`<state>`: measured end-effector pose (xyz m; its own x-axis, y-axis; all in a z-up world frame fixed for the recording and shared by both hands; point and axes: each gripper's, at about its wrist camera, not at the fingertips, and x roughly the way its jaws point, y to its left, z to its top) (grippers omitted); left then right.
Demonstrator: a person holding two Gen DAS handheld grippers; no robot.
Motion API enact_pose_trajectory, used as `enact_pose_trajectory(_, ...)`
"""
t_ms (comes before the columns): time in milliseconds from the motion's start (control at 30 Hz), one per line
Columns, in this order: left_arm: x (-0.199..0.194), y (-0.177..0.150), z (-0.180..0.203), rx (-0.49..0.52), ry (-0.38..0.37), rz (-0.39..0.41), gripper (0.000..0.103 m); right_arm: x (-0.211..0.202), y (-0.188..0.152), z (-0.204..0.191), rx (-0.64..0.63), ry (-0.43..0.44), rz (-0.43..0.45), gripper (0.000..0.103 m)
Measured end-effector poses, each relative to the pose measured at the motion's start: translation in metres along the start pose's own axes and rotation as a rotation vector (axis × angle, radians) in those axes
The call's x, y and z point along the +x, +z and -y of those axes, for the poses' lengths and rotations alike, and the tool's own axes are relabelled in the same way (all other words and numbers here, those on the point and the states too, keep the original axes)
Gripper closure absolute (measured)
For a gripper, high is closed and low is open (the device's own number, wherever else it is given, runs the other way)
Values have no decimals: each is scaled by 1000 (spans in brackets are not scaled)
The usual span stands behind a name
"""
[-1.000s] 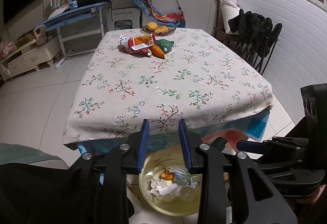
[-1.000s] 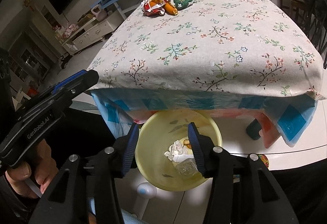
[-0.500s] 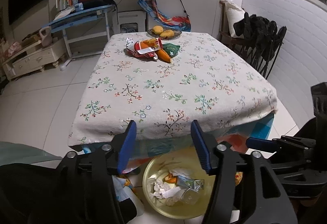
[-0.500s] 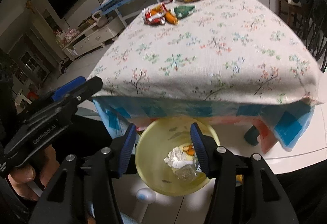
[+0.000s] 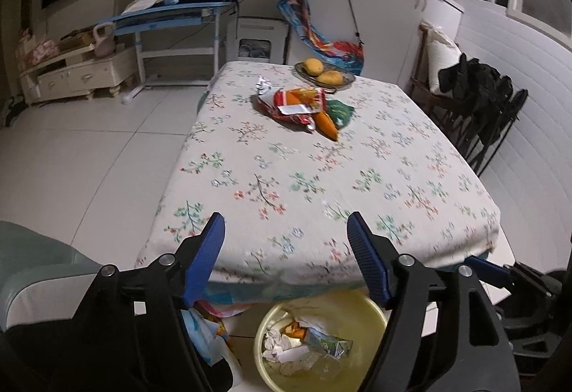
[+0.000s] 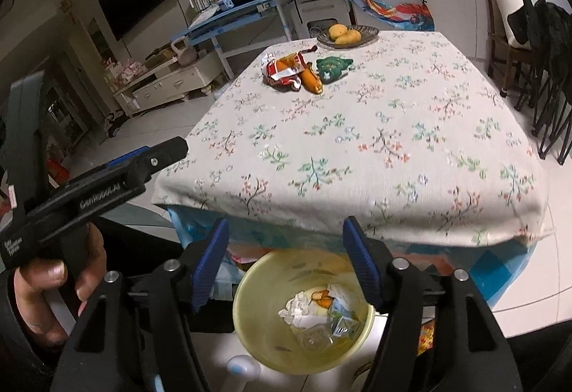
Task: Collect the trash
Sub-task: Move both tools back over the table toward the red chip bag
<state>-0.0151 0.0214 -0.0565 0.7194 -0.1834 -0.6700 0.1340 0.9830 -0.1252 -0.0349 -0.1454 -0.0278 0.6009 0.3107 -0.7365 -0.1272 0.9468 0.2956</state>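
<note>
Both tools empty, jaws opening: left tool (image 5: 286,256), right tool (image 6: 286,259), above the yellow bin (image 6: 304,313) at the bench's (image 6: 357,148) near edge. Remaining trash: red wrapper (image 5: 291,106) at the far end, beside the fruit plate (image 5: 323,73). Its long axis runs diagonally, far-left to near-right. Reach over with jaws wide, straddle its short side, and don't catch the cloth.

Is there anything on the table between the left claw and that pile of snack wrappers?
Nothing visible: bare floral tablecloth runs from the empty, opening left claw to the wrappers at the far end.
</note>
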Motion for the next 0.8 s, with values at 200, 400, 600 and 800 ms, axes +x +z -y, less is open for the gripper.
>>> enact_pose_trajectory(200,19,24,-11,-40,15,-13,34,11,28,10,4,8,10,38)
enact_pose_trajectory(400,43,56,-17,-35,23,-14,33,32,73,22,-30,-18,5,38)
enact_pose_trajectory(600,78,93,-27,-31,9,-34,32,61,113,47,17,-35,-7,38)
enact_pose_trajectory(800,115,116,-36,-27,23,-77,32,94,138,64,94,-24,-19,38)
